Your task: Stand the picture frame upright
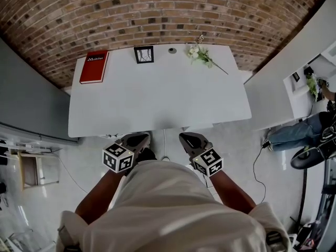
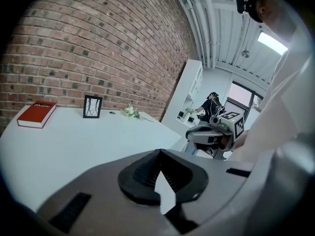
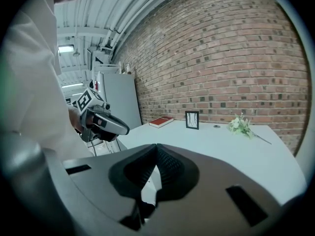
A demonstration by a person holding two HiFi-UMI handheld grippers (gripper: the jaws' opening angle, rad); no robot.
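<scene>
The picture frame (image 1: 144,54) stands upright at your 12 o'clock, on the far edge of the white table (image 1: 157,101) beside the brick wall (image 1: 157,9). Its long axis runs vertical and its face points back toward you at 6 o'clock. A red book (image 1: 94,66) lies at 11 o'clock and a flower sprig (image 1: 202,55) at 1 o'clock. Your left gripper (image 1: 140,137) and right gripper (image 1: 187,137) hang off the table's near edge, well apart from the frame, both clenched on nothing.
</scene>
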